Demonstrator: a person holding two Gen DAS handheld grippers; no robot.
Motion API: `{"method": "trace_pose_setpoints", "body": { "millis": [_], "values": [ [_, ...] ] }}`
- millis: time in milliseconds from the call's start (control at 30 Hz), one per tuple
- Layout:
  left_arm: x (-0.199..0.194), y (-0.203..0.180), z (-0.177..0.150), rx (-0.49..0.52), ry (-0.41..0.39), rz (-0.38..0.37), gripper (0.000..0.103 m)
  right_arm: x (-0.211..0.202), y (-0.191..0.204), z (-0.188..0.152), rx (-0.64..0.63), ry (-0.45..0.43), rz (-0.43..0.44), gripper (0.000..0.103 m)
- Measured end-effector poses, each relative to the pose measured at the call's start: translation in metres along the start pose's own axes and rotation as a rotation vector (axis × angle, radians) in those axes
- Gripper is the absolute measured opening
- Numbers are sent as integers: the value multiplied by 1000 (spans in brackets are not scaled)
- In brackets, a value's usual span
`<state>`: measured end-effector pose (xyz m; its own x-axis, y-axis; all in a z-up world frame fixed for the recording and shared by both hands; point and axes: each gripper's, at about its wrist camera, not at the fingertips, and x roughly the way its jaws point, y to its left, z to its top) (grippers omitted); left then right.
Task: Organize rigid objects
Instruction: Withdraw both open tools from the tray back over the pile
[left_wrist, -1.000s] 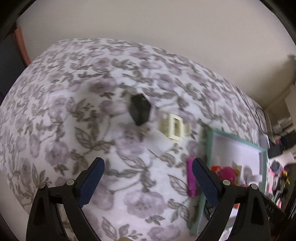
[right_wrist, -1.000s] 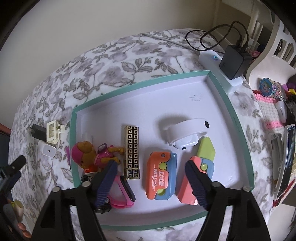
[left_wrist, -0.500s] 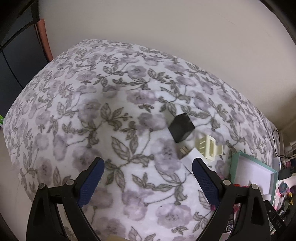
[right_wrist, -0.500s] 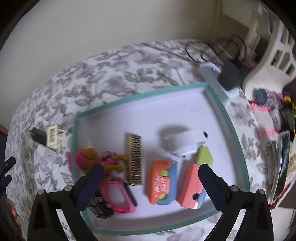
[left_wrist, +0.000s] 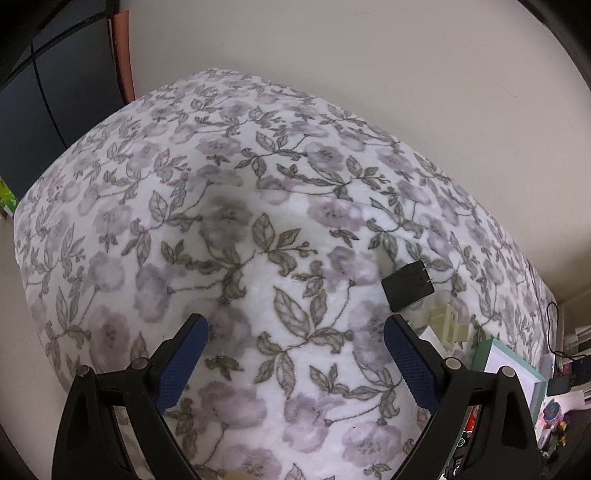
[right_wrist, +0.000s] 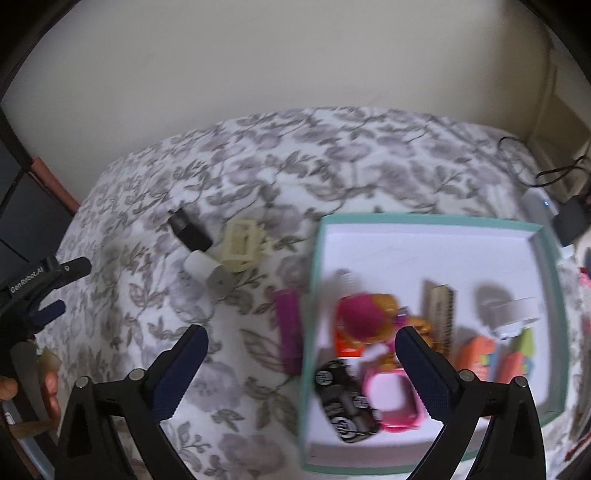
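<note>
A teal-rimmed white box (right_wrist: 424, 221) on the floral bedspread holds a pink toy figure (right_wrist: 364, 314), a black toy car (right_wrist: 345, 402), a pink case (right_wrist: 391, 402), a gold bar (right_wrist: 443, 314) and orange knife toys (right_wrist: 480, 358). Left of the box lie a magenta comb (right_wrist: 288, 325), a cream hair clip (right_wrist: 240, 245), a white charger (right_wrist: 201, 264) and a black charger (right_wrist: 188, 230). My right gripper (right_wrist: 301, 369) is open and empty above the comb and the box's left edge. My left gripper (left_wrist: 295, 354) is open and empty over bare bedspread; the black charger (left_wrist: 406, 284) and the clip (left_wrist: 448, 325) lie to its right.
A wall runs behind the bed. A power strip with a black adapter (right_wrist: 570, 221) and cables sits at the far right. The box's corner (left_wrist: 509, 365) shows at the right of the left wrist view. The left gripper (right_wrist: 40, 280) appears at the right view's left edge.
The right gripper has opened wide and swung left, from over the box's middle to its left edge. The left gripper has drawn back and turned left, away from the chargers and the box.
</note>
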<state>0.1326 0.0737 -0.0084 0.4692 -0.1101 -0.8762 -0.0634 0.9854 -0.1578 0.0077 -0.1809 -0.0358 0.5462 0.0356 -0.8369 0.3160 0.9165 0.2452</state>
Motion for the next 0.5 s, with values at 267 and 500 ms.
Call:
{"method": "trace_pose_setpoints", "body": {
  "millis": [267,500],
  "values": [
    [17,-23,-4,63,43,-80,96,17,14,3,-25,20,14,73],
    [42,-59,-11,150,108,-143,96,41,23,9,-42,59,16,52]
  ]
}}
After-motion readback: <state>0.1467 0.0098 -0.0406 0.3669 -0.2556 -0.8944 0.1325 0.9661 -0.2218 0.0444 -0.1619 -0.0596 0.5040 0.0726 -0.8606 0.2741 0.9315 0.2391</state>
